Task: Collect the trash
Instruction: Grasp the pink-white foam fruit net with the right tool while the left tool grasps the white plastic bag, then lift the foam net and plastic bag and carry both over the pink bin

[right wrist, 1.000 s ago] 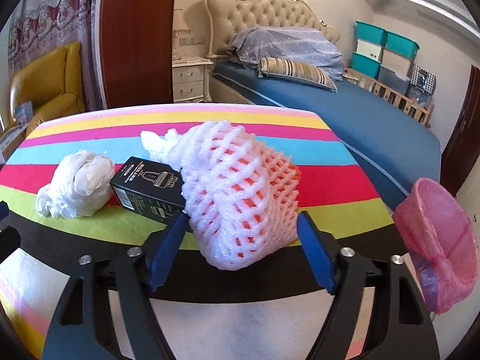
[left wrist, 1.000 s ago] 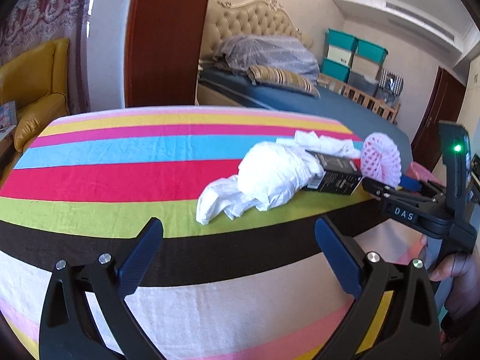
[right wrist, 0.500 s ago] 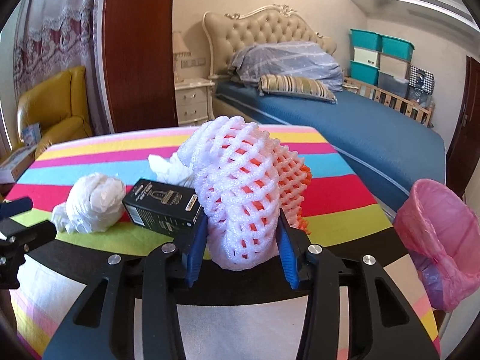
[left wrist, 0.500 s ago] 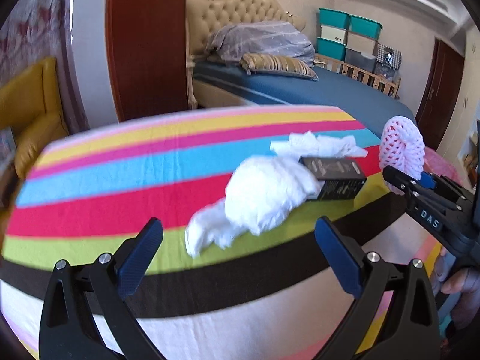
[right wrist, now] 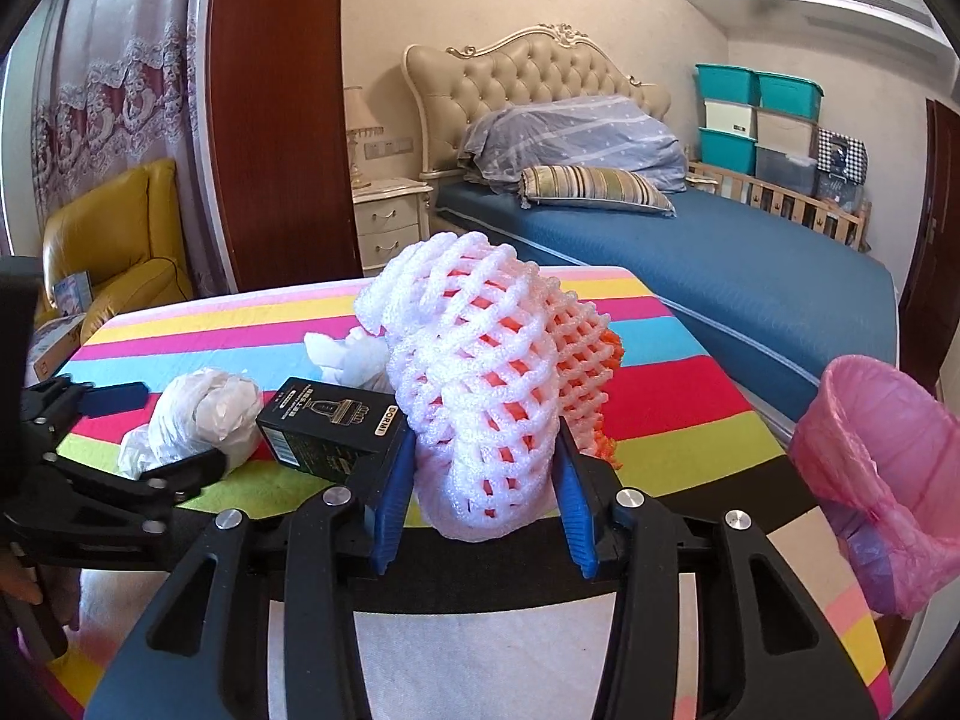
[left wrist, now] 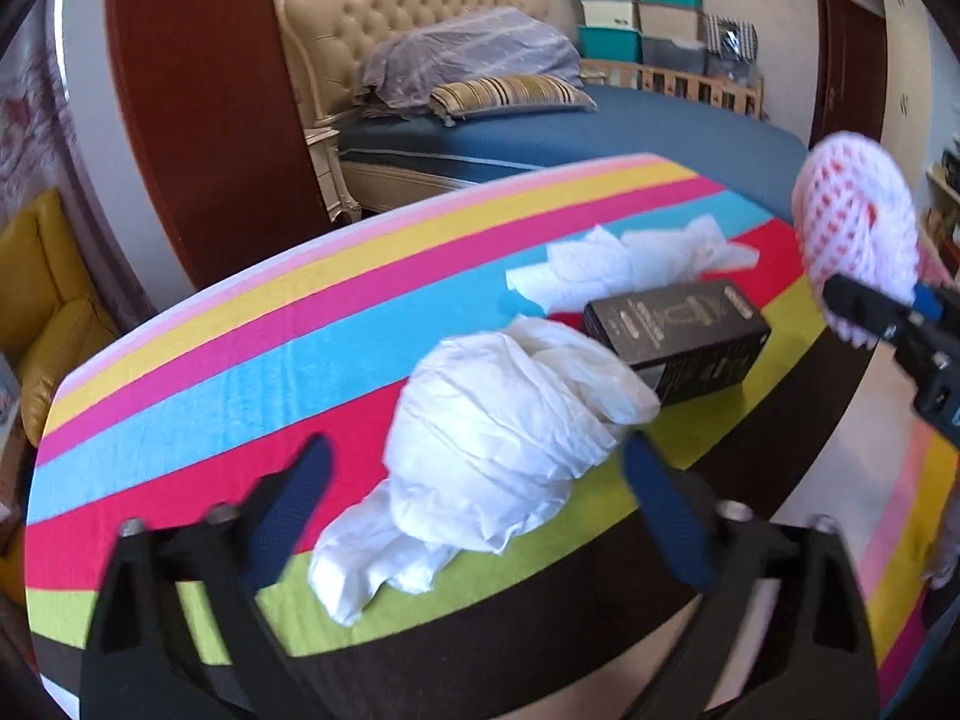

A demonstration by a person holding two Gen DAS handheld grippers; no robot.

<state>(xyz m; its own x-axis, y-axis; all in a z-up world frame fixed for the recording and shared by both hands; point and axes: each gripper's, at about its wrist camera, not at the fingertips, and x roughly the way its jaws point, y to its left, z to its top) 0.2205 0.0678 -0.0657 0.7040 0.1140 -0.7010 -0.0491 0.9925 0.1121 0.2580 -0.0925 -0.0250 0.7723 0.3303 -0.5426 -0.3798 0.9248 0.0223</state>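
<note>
Between the right gripper's [right wrist: 485, 501] clenched fingers sits the foam fruit net [right wrist: 486, 372], not yet binned, while the left gripper [left wrist: 474, 516], jaws just closing, straddles the crumpled white bag [left wrist: 504, 444] without pressing it; box [left wrist: 678, 333] and tissue [left wrist: 636, 258] wait beyond.

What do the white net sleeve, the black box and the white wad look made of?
Net sleeve: soft foam mesh, matte, puffy open lattice. Black box: printed cardboard, likely; slight sheen, crisp edges. White wad: thin plastic film, probably a bag; crinkled, translucent folds.
</note>
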